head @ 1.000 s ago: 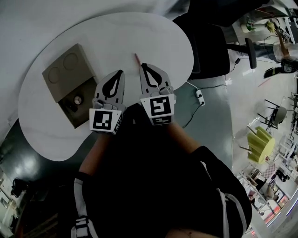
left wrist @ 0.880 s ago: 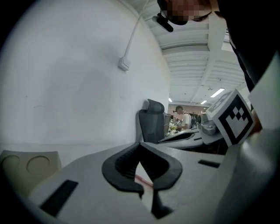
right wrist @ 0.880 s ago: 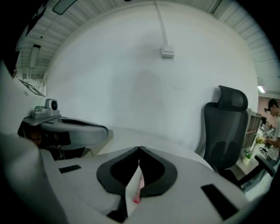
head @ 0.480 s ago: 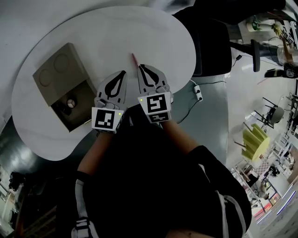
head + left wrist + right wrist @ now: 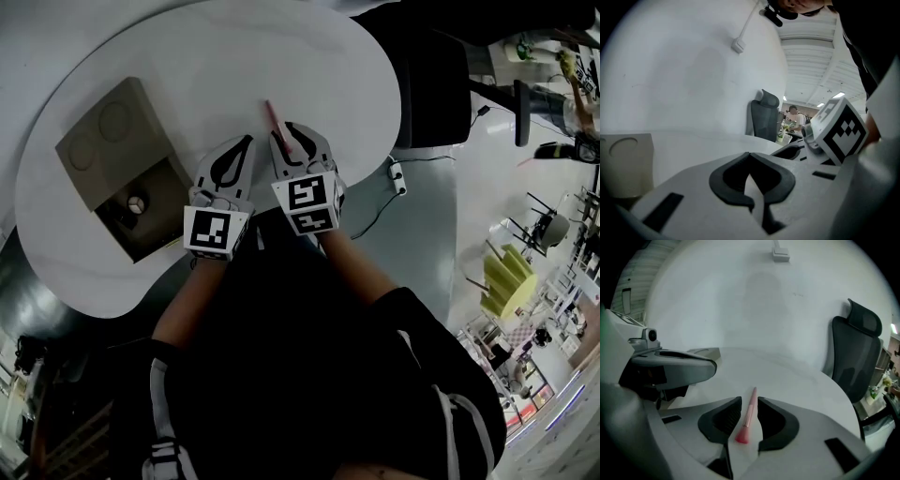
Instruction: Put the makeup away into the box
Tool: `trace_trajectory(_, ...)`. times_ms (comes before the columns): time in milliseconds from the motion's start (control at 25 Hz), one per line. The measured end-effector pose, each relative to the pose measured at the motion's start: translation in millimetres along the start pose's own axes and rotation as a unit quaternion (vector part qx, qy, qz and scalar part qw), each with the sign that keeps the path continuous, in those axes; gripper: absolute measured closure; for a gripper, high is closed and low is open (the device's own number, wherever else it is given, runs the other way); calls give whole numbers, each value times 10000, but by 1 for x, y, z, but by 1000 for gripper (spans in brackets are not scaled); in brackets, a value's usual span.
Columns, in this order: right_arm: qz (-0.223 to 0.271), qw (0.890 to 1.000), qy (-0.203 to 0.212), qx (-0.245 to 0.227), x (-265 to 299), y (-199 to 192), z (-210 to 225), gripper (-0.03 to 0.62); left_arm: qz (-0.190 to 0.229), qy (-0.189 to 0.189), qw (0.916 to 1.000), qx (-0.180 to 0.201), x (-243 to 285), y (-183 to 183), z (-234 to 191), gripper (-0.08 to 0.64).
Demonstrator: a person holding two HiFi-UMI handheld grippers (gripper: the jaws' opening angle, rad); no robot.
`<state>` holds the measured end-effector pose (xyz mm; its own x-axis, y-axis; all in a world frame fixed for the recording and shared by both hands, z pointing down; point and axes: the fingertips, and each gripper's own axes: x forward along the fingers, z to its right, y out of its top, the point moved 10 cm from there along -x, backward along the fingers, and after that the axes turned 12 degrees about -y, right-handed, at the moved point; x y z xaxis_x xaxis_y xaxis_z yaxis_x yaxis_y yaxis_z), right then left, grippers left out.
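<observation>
Makeup brush [image 5: 747, 416] sits between the right gripper's [image 5: 749, 401] just-parted jaws, ungripped, so pickup looks next. Left gripper [image 5: 247, 142] is closed, empty.

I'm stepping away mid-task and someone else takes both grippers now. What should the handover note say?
Left gripper: fingers shut, empty.
Right gripper: fingers have just been opening and now stand open around the pink brush, which lies on the table, not gripped.
Box: at the table's left, compartment open, a small round item already inside.
Left to do: close on the brush and carry it into the box.
</observation>
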<state>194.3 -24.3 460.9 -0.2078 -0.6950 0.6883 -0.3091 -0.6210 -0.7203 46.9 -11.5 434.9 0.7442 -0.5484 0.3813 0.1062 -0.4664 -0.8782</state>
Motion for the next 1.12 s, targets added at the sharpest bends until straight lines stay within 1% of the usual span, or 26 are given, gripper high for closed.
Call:
trace_trajectory(160,-409,9991,59,35,9,-7,0,440,87,-44,9999,54,2,-2,-2,557)
trace_trajectory(320,-606,9982,32,27,15,-11,-1,440,104,-27,9999,44,2,-2,-4,557)
trace_trajectory(400,-645,9979,13,5,17,-12,-2,442,40,1,10000,-17,0,-3,-6,557)
trace_trajectory(480,-651,9979,-34,-28,19,-12,-4,443,18,21,10000,-49,-3,-4,-7,557)
trace_trajectory(600,-661,9977,-150,-91,20,-11,-5,512,94,25,10000,-11,-5,-4,-8,557)
trace_trajectory(640,-668,9976,-174,-95,20,-10,-5,523,132,21,9999,13,-7,-4,-9,557)
trace_trajectory(800,-622,9978,-225,-5,18,-7,-7,526,213,55,9998,36,-14,-3,-10,557)
trace_trajectory(1120,-279,9993,-241,85,-1,10,-18,528,360,116,9992,116,-33,1,-6,557)
